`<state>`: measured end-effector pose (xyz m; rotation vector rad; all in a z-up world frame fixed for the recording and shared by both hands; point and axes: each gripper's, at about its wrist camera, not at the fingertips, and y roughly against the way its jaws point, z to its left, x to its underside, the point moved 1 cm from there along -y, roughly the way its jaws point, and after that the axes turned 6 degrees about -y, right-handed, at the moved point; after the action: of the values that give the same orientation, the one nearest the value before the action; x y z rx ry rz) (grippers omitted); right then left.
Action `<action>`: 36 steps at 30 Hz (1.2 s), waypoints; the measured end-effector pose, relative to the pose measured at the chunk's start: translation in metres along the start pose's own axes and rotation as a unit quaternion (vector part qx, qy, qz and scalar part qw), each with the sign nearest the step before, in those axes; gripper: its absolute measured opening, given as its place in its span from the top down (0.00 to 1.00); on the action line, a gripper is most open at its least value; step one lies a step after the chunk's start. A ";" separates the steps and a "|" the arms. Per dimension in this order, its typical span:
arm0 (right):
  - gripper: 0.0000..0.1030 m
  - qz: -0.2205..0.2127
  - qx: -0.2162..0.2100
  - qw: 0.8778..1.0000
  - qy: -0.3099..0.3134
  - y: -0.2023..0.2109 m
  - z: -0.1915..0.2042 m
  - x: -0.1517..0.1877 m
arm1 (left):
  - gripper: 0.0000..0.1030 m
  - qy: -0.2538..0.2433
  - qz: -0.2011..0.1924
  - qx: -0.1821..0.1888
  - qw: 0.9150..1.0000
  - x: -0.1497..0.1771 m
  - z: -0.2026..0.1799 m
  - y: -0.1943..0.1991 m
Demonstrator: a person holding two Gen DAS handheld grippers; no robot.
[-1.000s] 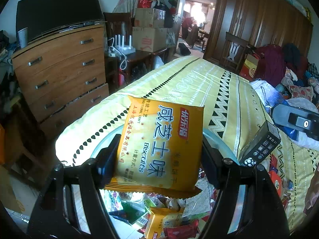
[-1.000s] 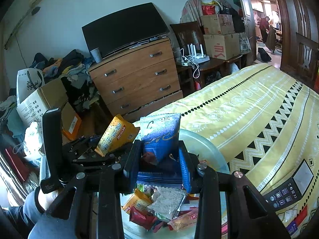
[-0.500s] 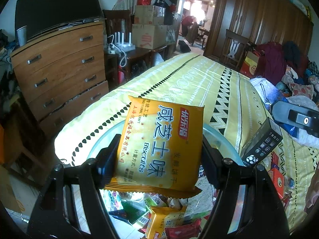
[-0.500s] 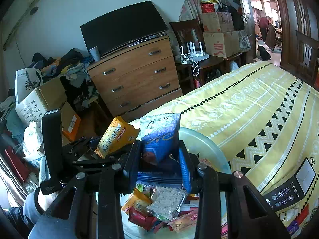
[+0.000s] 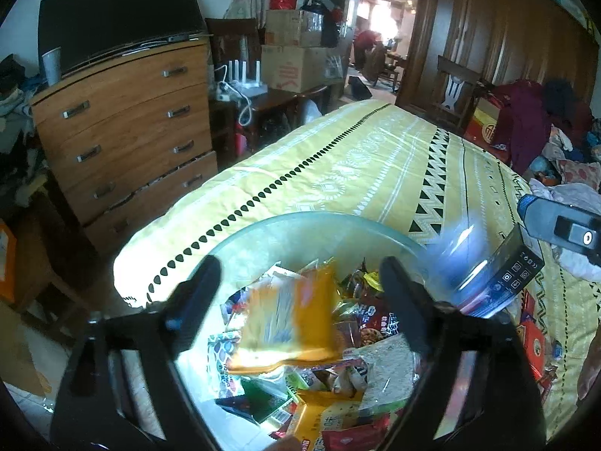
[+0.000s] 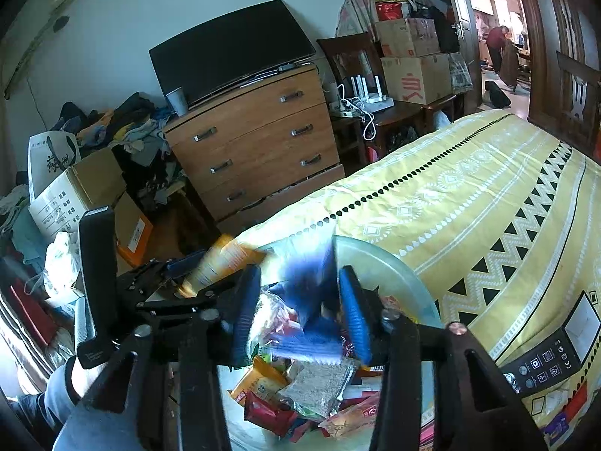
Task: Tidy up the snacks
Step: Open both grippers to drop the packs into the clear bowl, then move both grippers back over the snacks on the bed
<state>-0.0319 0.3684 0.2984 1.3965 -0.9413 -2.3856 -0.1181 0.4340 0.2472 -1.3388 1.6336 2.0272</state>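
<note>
A glass bowl (image 5: 300, 218) full of mixed snack packets (image 5: 375, 338) stands on the near end of the bed. My left gripper (image 5: 298, 268) hangs over it, jaws opening wide. The yellow biscuit packet (image 5: 289, 319) is a blur below them, loose and dropping onto the pile. In the right wrist view my right gripper (image 6: 298, 276) is above the same bowl (image 6: 394, 267), jaws opening. The blue snack packet (image 6: 308, 293) is smeared between the blue pads (image 6: 353, 312), slipping down free of them. The blurred yellow packet (image 6: 221, 263) shows beside the left gripper's body.
The bowl rests on a yellow patterned bedspread (image 5: 375, 161). A black remote control (image 5: 503, 274) and more snack packets (image 5: 533, 338) lie to its right. A wooden dresser (image 5: 124, 131) and cardboard boxes (image 6: 82, 195) crowd the floor on the left.
Both grippers have opened. The yellow biscuit packet has left the left jaws and is falling into the bowl. The blue packet is sliding down out of the right jaws.
</note>
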 end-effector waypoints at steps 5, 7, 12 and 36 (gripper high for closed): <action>0.50 -0.006 -0.003 1.000 -0.006 0.003 -0.002 0.006 | 0.00 0.001 -0.003 -0.016 1.000 0.002 -0.001 0.005; 0.50 -0.019 -0.005 1.000 -0.005 0.012 -0.003 0.012 | 0.00 -0.006 -0.011 -0.040 0.999 0.005 -0.004 0.007; 0.40 -0.075 0.034 0.996 0.016 0.052 -0.009 0.065 | 0.00 -0.022 -0.038 -0.077 0.996 0.016 -0.019 0.018; 0.17 -0.127 0.240 0.955 -0.122 0.248 -0.136 0.305 | 0.00 -0.152 -0.077 -0.015 0.985 0.033 -0.208 0.059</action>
<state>-0.1080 -0.0270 0.1931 1.4686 -1.5809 -2.6841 -0.0699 0.2218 0.2684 -1.0636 1.3324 2.0499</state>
